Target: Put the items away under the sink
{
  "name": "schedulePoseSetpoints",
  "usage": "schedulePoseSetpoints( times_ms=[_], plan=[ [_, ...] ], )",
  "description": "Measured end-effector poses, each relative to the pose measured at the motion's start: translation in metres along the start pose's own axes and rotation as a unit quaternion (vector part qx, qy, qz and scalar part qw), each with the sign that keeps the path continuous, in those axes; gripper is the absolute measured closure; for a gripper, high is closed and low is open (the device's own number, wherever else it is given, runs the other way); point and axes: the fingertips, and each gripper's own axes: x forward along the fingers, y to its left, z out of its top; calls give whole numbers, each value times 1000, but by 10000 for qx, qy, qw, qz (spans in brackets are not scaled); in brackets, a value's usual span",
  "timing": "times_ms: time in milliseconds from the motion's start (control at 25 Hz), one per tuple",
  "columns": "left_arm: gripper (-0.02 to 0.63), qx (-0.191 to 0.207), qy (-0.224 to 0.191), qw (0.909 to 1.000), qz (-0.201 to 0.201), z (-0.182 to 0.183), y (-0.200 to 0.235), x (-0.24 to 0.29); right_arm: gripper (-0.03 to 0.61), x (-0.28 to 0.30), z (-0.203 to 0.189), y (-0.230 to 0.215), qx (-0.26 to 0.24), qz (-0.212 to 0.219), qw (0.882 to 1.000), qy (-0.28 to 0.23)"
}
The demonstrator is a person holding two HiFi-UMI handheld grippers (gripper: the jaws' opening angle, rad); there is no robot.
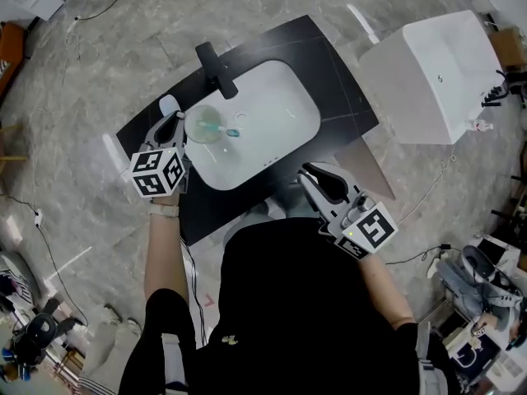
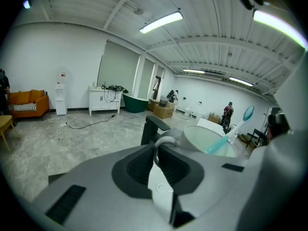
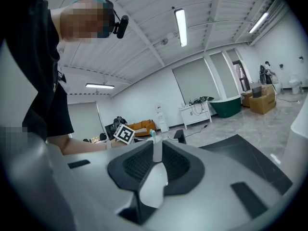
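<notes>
Risk: cup gripped by its handle alone
My left claw [image 2: 156,150] is pinched on the handle of the cup [image 2: 210,142], above the sink [image 1: 276,109]; any tilt could spill its loose toothbrush [image 2: 232,133]; my right claw [image 3: 157,159] is closed, empty.

Bright, even light from ceiling strips [image 2: 161,22]; fisheye warp, dark corners in 2 gripper views.
</notes>
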Motion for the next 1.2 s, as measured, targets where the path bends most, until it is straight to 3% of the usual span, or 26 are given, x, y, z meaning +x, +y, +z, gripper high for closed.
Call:
schedulePoseSetpoints(
  times_ms=[160, 320, 560, 920, 1200],
  plan=[
    [569, -228, -34, 9997, 53, 4, -28, -19, 454, 10, -1, 6, -20, 340, 9994, 24],
    [569, -384, 69, 9992, 46, 4, -53, -32, 443, 18, 3, 12, -71, 584, 9983, -42],
    [569, -249, 257, 9993, -50, 7, -89, -47, 431, 30, 9, 25, -192, 933, 9954, -78],
    [569, -154, 267, 9994, -167, 11, -122, -56, 436, 32, 14, 32, -336, 1048, 9938, -161],
    [569, 41, 390, 9985, -378, 3, -132, -50, 516, 24, 13, 31, -393, 804, 9956, -282]
  ],
)
